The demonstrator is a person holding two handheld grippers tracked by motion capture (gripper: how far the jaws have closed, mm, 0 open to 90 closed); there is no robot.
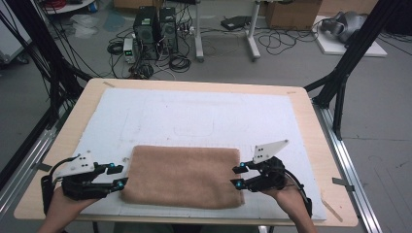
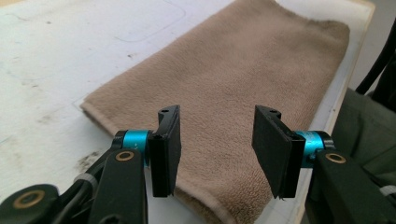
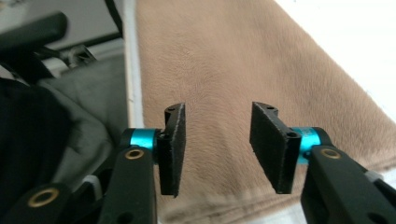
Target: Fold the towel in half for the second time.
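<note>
Both claws spread, nothing pinched: left gripper (image 1: 118, 175) and right gripper (image 1: 237, 176) flank the folded towel (image 1: 182, 176); grab its short ends evenly.

towel (image 1: 182, 175) on mat (image 1: 194, 114), left gripper (image 1: 118, 175) left, right gripper (image 1: 237, 176) right

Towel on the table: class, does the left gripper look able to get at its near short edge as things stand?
Probably yes. The left gripper sits right beside the towel with open jaws, nothing between them, and bare white mat around.
</note>
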